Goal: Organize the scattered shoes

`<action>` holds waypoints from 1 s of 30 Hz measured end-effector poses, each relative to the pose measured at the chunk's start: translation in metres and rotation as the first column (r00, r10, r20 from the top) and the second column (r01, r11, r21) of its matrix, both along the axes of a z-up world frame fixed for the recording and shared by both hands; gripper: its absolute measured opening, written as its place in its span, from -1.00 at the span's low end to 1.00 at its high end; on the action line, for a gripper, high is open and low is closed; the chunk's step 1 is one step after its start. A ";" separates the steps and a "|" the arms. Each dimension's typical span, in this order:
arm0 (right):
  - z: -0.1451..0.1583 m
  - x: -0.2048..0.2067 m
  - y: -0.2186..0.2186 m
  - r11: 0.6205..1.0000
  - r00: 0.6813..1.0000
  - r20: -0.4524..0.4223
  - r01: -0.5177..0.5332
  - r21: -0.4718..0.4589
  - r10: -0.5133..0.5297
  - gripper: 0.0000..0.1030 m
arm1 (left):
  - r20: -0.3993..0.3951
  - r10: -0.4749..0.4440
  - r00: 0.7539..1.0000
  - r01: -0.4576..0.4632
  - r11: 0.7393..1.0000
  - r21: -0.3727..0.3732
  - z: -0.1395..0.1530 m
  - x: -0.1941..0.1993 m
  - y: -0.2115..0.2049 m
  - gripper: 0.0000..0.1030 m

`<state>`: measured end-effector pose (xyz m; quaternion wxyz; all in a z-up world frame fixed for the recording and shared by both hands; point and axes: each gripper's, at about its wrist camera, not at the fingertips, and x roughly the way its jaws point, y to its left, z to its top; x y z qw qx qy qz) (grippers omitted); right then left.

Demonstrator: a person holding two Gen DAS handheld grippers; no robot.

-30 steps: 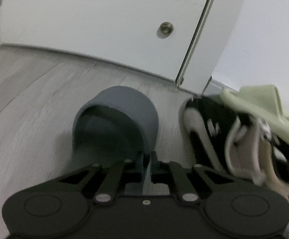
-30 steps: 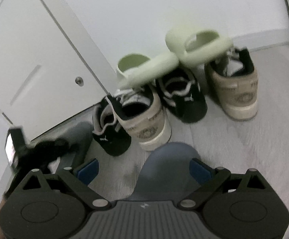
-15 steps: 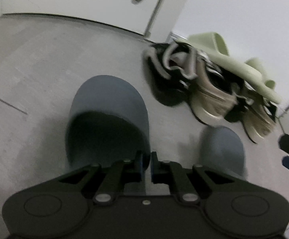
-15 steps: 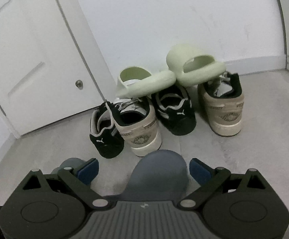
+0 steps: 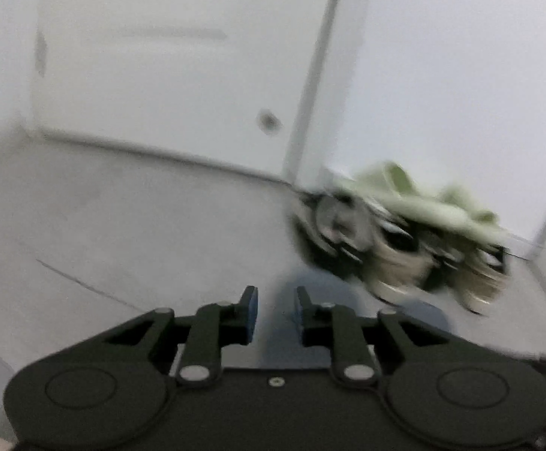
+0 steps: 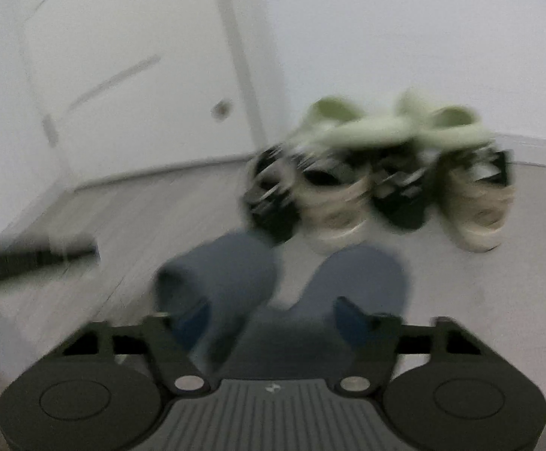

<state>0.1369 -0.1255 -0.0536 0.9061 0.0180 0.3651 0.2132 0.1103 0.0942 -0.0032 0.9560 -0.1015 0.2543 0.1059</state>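
Note:
Two blue-grey slippers lie side by side on the floor, the left one and the right one, toes toward a pile of shoes. My right gripper is open, and the right slipper's heel lies low between its spread fingers. My left gripper is open with a narrow gap and holds nothing. A patch of blue-grey slipper shows below it. Both views are blurred by motion.
Against the wall sit black sneakers and beige sneakers, with pale green slides resting on top. A white door with a round knob stands to the left. Grey floor stretches left.
My left gripper has let go of the left slipper, opened and lifted away. That slipper now lies beside the right one. The right gripper has stayed open and drawn back slightly.

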 end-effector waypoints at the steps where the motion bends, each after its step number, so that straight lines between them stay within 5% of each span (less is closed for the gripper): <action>1: -0.005 -0.003 0.011 0.999 0.999 -0.013 -0.030 -0.023 0.030 -0.20 | -0.002 0.006 1.000 -0.006 1.000 0.000 0.001 -0.002 0.008 -0.59; 2: -0.010 -0.006 0.021 0.997 0.998 -0.026 -0.060 -0.046 0.059 -0.26 | -0.005 0.009 1.000 -0.009 1.000 0.001 0.000 -0.004 0.014 -0.58; 3: -0.015 -0.017 0.050 0.972 0.991 0.026 -0.126 -0.198 0.133 -0.51 | -0.006 0.015 1.000 -0.015 1.000 -0.007 -0.002 -0.005 0.017 -0.59; 4: -0.018 -0.017 0.056 0.966 0.989 0.001 -0.146 -0.212 0.149 -0.62 | -0.010 0.021 1.000 -0.021 0.999 -0.026 -0.005 -0.005 0.022 -0.58; 8: -0.029 -0.015 0.069 0.948 0.982 -0.086 -0.185 -0.259 0.169 -0.64 | -0.052 0.026 0.998 -0.032 0.990 -0.137 -0.020 0.005 0.039 -0.58; 15: -0.026 -0.001 0.073 0.976 0.981 -0.171 -0.124 -0.177 0.093 -0.66 | -0.062 0.023 0.998 -0.032 0.988 -0.150 -0.023 0.010 0.042 -0.58; 21: -0.032 -0.003 0.108 0.976 0.978 -0.179 -0.138 -0.170 0.107 -0.67 | 0.018 0.115 0.993 -0.105 0.953 -0.283 -0.020 -0.003 0.076 -0.56; 26: -0.036 0.009 0.138 0.979 0.973 -0.173 -0.171 -0.108 0.151 -0.67 | 0.023 0.288 0.957 -0.276 0.934 -0.225 -0.019 -0.015 0.115 -0.56; 30: -0.032 0.007 0.149 0.967 0.961 -0.172 -0.235 -0.102 0.215 -0.67 | -0.013 0.367 0.930 -0.358 0.899 -0.254 -0.025 -0.023 0.138 -0.56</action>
